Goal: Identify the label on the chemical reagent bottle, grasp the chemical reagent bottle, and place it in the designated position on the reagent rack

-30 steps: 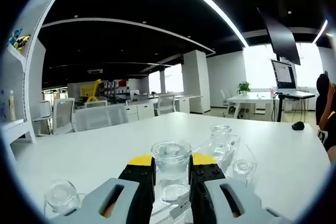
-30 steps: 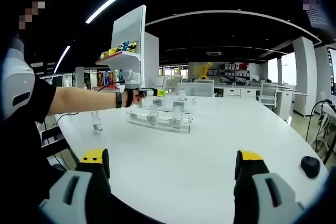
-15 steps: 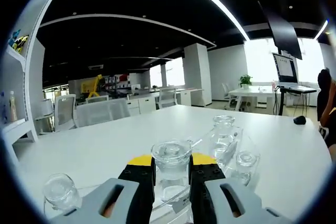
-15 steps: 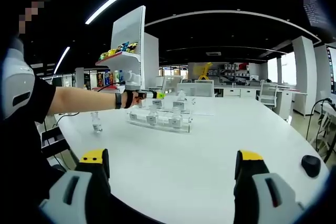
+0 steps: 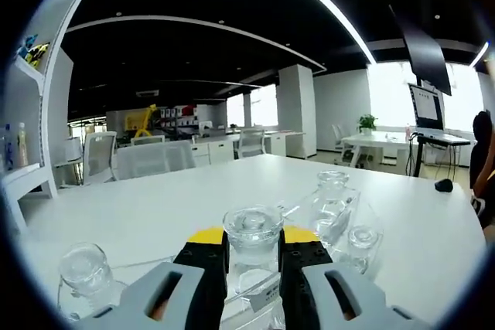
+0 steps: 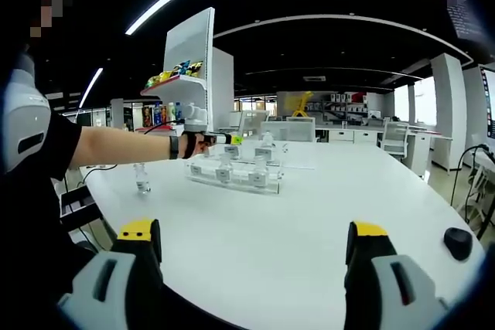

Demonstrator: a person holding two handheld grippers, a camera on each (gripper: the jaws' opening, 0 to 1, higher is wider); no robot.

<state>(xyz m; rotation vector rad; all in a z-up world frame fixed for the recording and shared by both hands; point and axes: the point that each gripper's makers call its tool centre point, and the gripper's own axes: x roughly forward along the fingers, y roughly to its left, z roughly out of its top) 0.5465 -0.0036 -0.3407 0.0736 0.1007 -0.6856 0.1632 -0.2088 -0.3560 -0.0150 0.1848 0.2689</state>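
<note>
In the left gripper view, my left gripper (image 5: 252,256), with black pads tipped in yellow on grey plastic bodies, pinches a clear glass reagent bottle (image 5: 252,241) by its neck, just under the round glass stopper. The bottle sits over the clear acrylic reagent rack (image 5: 267,299), whose front edge carries a small white label. Two more glass bottles (image 5: 334,200) stand to one side, and a rounded glass stopper (image 5: 85,268) shows on the other.

In the right gripper view, my right gripper (image 6: 253,246) has its jaws spread wide with nothing between them, above the smooth white table (image 6: 325,214). Far across it, the rack (image 6: 232,178) holds several small bottles, and a lone bottle (image 6: 141,178) stands apart on the table. A black round mouse (image 6: 457,244) lies near the table's edge.
</note>
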